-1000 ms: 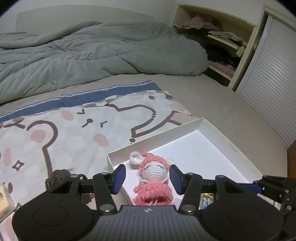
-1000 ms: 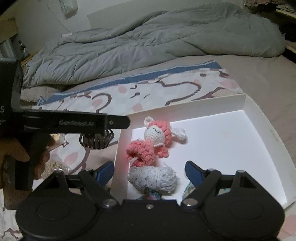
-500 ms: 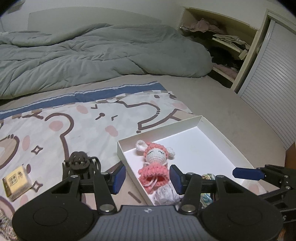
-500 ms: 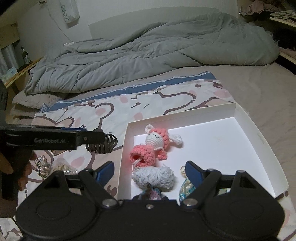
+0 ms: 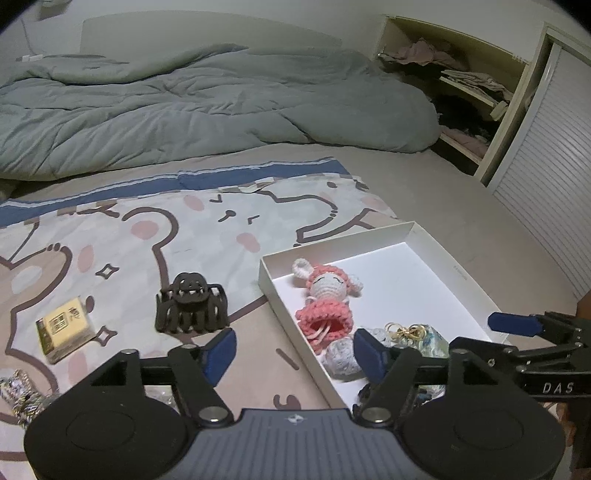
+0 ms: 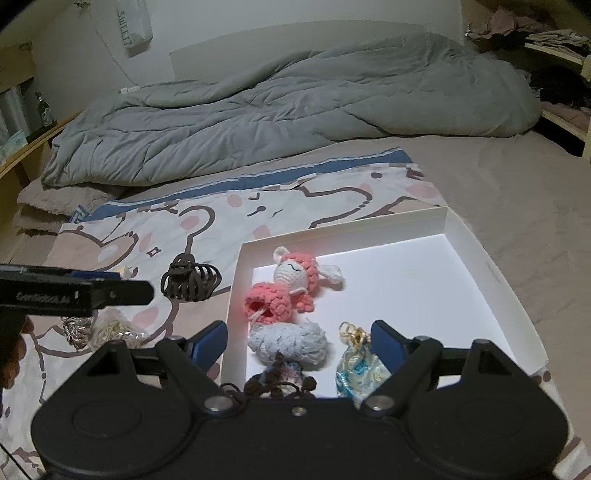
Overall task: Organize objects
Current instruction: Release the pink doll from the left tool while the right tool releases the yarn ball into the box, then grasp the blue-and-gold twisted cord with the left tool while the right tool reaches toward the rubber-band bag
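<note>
Left hand-held gripper [image 5: 291,349]: jaws opening, nothing between them, above the bed beside the white box [image 5: 458,275]
Right hand-held gripper [image 6: 297,341]: jaws apart and empty, over the box's near end
Next target, likely: the dark hair claw [image 5: 190,308] on the cartoon sheet, ahead-left of the left gripper, the nearer one, its long axis crosswise
Obscured: trinkets behind both gripper bodies, hard to identify

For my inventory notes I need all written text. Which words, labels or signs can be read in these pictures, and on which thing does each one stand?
"DAS": on the right gripper, its arm in the left wrist view.
"GenRobot.AI", blurred: on the left gripper, its arm in the right wrist view.
"SWEET", sideways: on the hanging bag on the wall.
Yellow box: one character and a square code, too small to read.
</note>
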{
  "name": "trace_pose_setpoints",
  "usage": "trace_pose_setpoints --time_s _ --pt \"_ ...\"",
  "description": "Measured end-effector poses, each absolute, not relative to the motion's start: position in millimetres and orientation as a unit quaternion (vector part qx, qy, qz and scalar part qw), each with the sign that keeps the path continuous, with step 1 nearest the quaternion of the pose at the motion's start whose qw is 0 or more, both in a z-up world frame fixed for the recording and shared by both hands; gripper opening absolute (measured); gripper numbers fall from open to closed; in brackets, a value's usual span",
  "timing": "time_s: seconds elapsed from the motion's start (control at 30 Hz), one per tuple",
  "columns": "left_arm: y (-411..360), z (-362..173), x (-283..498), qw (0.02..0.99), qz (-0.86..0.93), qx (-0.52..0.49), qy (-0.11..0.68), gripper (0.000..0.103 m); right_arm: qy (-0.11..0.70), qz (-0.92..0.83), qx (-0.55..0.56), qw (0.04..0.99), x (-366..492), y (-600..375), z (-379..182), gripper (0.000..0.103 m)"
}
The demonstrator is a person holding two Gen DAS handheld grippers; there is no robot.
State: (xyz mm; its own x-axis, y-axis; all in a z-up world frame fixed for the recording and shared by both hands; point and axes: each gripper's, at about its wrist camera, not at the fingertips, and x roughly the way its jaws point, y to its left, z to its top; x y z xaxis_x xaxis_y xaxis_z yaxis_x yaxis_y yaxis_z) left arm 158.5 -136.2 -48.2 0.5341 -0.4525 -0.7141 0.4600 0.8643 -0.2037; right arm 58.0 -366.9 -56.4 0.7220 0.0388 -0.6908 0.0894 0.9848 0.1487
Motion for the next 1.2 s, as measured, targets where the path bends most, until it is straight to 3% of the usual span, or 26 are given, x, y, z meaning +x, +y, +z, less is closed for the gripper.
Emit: trace_pose_setpoints --time_s 0.33,0.5,1.2 --pt "-126 -48 144 0.883 -0.247 0.0 0.4 0.102 0.365 -0.033 0.078 0.927 50 -368 -52 0.098" --pt "-118 -52 140 0.884 -0.24 0.002 0.402 0.103 0.363 -0.045 0.077 0.928 46 -368 -51 0.103" --pt "-70 -52 138 0.898 -0.191 -0.006 0.396 0.103 0.348 -0.05 0.076 0.933 53 -351 -55 0.103"
